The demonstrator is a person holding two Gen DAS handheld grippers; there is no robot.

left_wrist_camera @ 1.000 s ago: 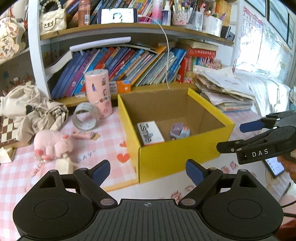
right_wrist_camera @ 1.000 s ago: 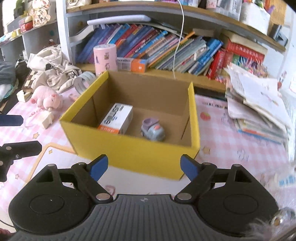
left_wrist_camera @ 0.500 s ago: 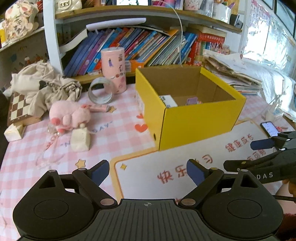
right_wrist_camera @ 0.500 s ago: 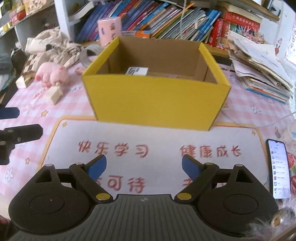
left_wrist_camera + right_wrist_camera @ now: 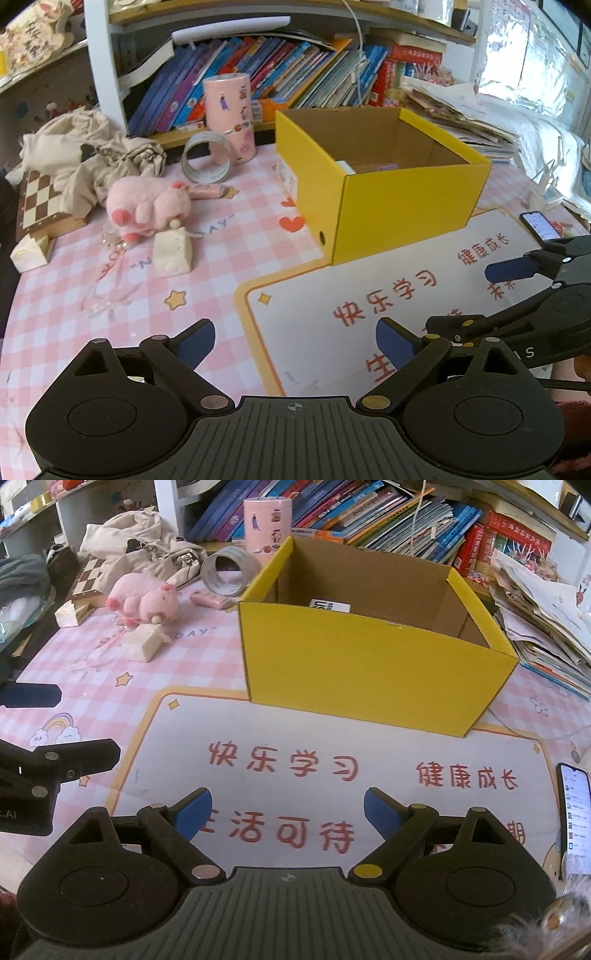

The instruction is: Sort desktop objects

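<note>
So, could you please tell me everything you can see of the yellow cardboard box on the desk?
The yellow cardboard box is rectangular, bright yellow outside and plain brown inside, with an open top and no lid in view. One short side has a small round hole low down. It stands upright on the pink checked tablecloth, its front edge lying over the white mat with red characters. Inside, only the top of a white printed carton shows above the wall. Neither gripper touches it.

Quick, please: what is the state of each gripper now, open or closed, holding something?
Left gripper: open, nothing between its jaws.
Right gripper: open, nothing between its jaws.
</note>
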